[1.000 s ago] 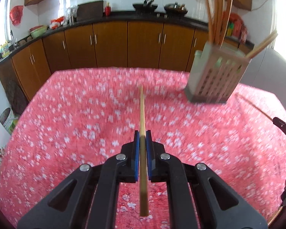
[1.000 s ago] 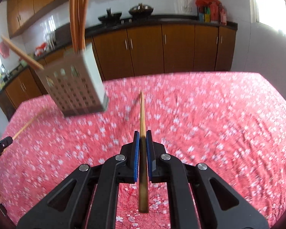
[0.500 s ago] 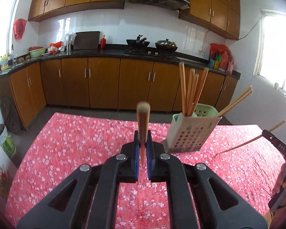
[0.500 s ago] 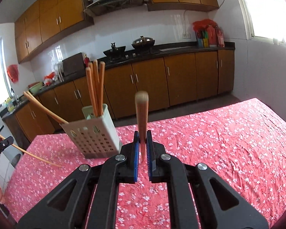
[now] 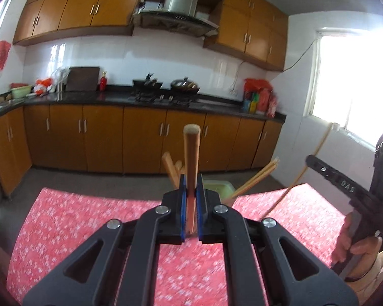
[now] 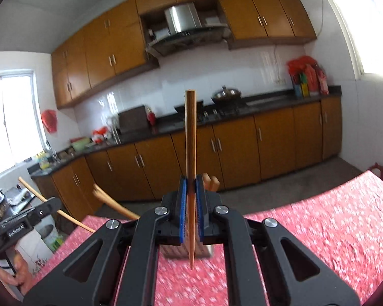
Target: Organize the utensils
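My left gripper [image 5: 190,186] is shut on a wooden chopstick [image 5: 191,153] that points forward and up. My right gripper [image 6: 190,186] is shut on another wooden chopstick [image 6: 190,137], its thin tip hanging down toward the table. The pale green perforated utensil holder [image 5: 218,186] stands just behind the left fingers, mostly hidden, with several chopsticks [image 5: 255,178] sticking out. In the right wrist view its base [image 6: 183,251] shows under the jaws. The right gripper with its chopstick [image 5: 316,153] shows at the right of the left wrist view.
The table wears a red flowered cloth [image 5: 76,219], also in the right wrist view [image 6: 332,224]. Brown kitchen cabinets [image 5: 102,137] and a dark counter with woks [image 5: 166,86] lie beyond. A window [image 5: 357,76] is at the right. The left gripper [image 6: 20,221] shows at left.
Both grippers have risen and tilted upward, each keeping its chopstick. The holder has dropped low in both views and now sits right behind the fingers.
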The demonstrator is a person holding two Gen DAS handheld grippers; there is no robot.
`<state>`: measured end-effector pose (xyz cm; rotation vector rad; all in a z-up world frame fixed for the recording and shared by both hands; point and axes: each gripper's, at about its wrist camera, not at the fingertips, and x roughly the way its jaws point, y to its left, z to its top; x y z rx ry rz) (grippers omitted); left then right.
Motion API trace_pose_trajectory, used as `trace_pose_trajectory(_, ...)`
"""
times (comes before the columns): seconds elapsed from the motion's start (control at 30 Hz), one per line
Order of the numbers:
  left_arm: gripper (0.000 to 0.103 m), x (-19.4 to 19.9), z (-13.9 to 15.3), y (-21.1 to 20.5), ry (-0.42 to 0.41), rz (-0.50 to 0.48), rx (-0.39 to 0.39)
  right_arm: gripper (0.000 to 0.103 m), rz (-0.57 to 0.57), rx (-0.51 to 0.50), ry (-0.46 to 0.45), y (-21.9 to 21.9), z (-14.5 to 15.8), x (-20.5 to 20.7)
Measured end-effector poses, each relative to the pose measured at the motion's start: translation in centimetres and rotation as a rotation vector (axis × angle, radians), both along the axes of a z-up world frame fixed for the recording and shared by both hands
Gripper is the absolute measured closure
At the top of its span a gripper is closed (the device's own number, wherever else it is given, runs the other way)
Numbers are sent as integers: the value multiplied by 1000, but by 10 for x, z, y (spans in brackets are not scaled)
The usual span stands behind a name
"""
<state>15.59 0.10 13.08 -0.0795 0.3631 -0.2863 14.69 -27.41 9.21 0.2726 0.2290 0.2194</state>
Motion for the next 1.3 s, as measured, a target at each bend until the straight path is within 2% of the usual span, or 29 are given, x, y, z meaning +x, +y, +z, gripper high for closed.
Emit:
trace_pose_trajectory(0.2,96,16,27,-19,-82,0,-17,95,-23,7,-99,5,23,11)
trace_pose_trajectory(0.47,96,52,43,-31,-132,44,-37,95,-62,-8,-166,12,29,40)
trace_pose_trajectory(0.73,96,90,24,-36,-152,84,-52,95,-54,-21,-113,22,-1,72)
trace_pose_trajectory(0.97,95,114,-6,-40,-86,72,-33,95,-21,-29,-44,27,-21,86)
trace_pose_trajectory(1.0,92,115,-8,-39,-82,75,-34,94,-17,-28,-41,27,-22,85)
trace_pose_trajectory(1.03,90,116,-8,-38,-79,75,-37,87,-14,-30,-40,27,-21,85)
trace_pose_trajectory(1.07,83,116,-8,-38,-79,76,-38,80,-15,-31,-40,26,-21,83)
trace_pose_trajectory(1.1,74,113,-8,-35,-81,79,-38,64,-22,-30,-47,25,-20,80)
trace_pose_trajectory(1.13,71,110,-7,-34,-88,81,-41,58,-28,-29,-54,24,-18,78)
trace_pose_trajectory(1.23,63,99,-1,-28,-106,91,-45,58,-33,-40,-74,22,-11,67)
trace_pose_trajectory(1.3,52,88,5,-22,-114,97,-55,55,-37,-49,-88,19,-5,58)
